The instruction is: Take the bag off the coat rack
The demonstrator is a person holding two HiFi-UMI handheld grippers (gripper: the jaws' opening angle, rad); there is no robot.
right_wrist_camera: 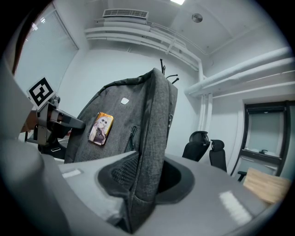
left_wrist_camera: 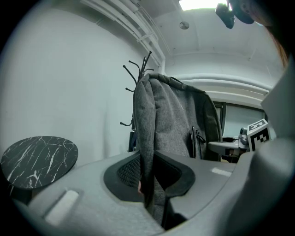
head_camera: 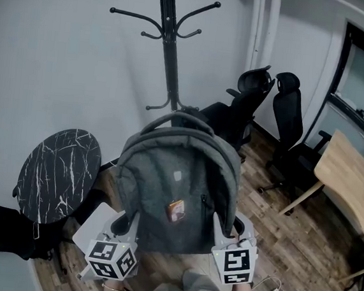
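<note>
Bag: grey backpack [head_camera: 178, 180], upright, pinned between the two tongs, one on each flank, low down near its bottom corners.
Left tongs: left tongs [left_wrist_camera: 147, 177] are narrow, pinched on a thin fold of grey fabric at the bag's side edge.
Right tongs: right tongs [right_wrist_camera: 147, 179] stand wider, clamped on a thicker part of the bag's other side, with the seam running down between the pads.
Head view only: coat rack [head_camera: 172, 51] rises beyond the tongs, straight behind the bag. The bag's top handle overlaps the pole at the lowest hooks, and I can't tell if it hangs on one or is clear. Wood floor [head_camera: 288, 241] lies under everything.
Left gripper view only: bag seen edge-on, with a zip pull [left_wrist_camera: 194, 138] on its front face and rack hooks poking out above its top. A round black tabletop [left_wrist_camera: 39, 159] with white veins sits out past the left tongs, away from the bag.
Right gripper view only: front panel faces us, ceiling vent [right_wrist_camera: 124, 13] overhead. Two black office chairs [right_wrist_camera: 203, 145] stand beyond the right tongs by the wall, and a pale wooden tabletop [right_wrist_camera: 267, 184] sits at the far edge.
Bag looks: heathered grey cloth, rounded top, arched zip line, a small pale label high on the front and an orange picture card [right_wrist_camera: 100, 128] lower down. The body is full, holding its shape.
</note>
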